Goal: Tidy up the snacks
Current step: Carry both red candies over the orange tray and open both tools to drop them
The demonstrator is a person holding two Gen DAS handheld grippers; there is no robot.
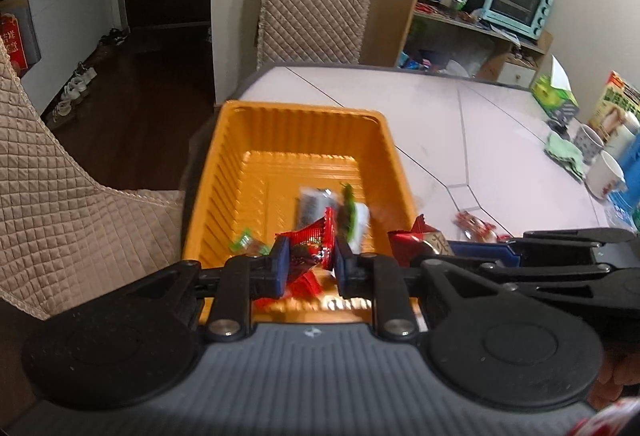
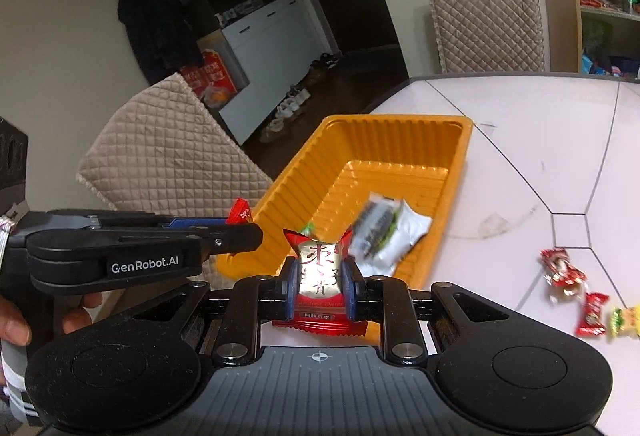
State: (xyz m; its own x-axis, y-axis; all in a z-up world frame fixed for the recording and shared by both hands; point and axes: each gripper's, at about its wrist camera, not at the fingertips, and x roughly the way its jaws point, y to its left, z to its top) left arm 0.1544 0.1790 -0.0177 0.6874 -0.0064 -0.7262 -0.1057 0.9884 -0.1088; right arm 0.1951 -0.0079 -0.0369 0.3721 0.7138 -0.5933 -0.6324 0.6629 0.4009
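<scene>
An orange plastic tray (image 1: pixel 224 172) sits at the table's left corner; it also shows in the right wrist view (image 2: pixel 460 164). Inside lie a silver and black snack packet (image 1: pixel 316 204) (image 2: pixel 384 232) and a small green candy (image 1: pixel 242 239). My left gripper (image 1: pixel 310 264) is shut on a red candy wrapper (image 1: pixel 310 244) over the tray's near end. My right gripper (image 2: pixel 320 286) is shut on a red and gold date packet (image 2: pixel 320 272), just right of the left gripper at the tray's near edge. That packet also shows in the left wrist view (image 1: pixel 416 240).
Loose red candies (image 2: pixel 560 268) and a yellow one (image 2: pixel 624 320) lie on the white table (image 2: pixel 520 124) to the right of the tray. Mugs (image 1: pixel 604 176), a green cloth (image 1: pixel 566 154) and boxes stand at the table's right edge. Quilted chairs (image 1: pixel 60 196) stand at the left and back.
</scene>
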